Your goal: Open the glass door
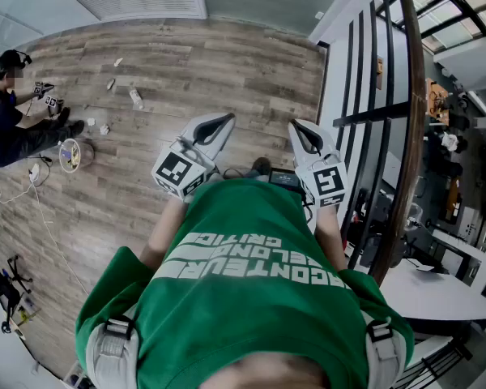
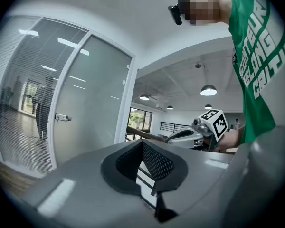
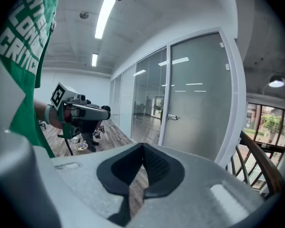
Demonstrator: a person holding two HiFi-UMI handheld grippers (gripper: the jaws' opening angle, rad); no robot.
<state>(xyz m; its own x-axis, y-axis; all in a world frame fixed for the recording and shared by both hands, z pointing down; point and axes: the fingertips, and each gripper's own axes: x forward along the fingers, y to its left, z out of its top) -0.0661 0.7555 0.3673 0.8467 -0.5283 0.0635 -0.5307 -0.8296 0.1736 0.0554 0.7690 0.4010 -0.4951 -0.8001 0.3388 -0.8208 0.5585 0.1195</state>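
Glass door [image 3: 199, 94] closed, well ahead of both tongs, lever handle [image 3: 172, 118] at its left edge. Left tongs [image 2: 143, 142] and right tongs [image 3: 143, 146] clenched, empty, held forward toward door, probably readied for reaching handle.

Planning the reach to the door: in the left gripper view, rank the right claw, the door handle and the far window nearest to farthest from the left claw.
1. right claw, close by at the right.
2. door handle, on the glass door at the left.
3. far window, beyond the door, mid-picture.
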